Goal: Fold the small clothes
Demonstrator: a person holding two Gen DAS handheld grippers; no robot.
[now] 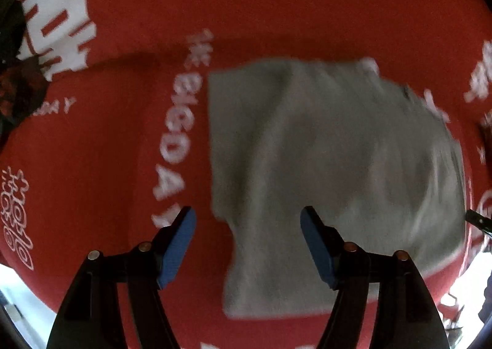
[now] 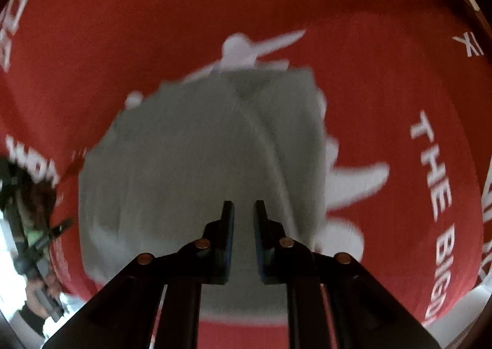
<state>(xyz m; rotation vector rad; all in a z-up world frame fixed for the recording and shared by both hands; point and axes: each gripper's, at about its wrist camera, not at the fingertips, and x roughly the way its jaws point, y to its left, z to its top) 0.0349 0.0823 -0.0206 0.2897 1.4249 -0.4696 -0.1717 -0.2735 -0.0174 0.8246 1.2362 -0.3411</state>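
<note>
The grey garment [image 1: 332,164] is lying flat on the red table [image 1: 276,11], beneath the left hand-held gripper [image 1: 247,244], gaping wide, and the right hand-held gripper [image 2: 244,226], slightly parted and empty.

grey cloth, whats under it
The grey cloth lies on a red tablecloth with white print. The lettering runs under its edges; whatever the cloth covers cannot be seen.

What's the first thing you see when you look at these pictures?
The bright red cloth with white letters jumps out first, covering the whole surface. In its middle lies a grey piece of clothing, partly folded and rumpled. Near the bottom of each view are black tongs: the left tongs, with blue pads, stand wide apart, while the right tongs show only a narrow gap, with nothing between them.
</note>
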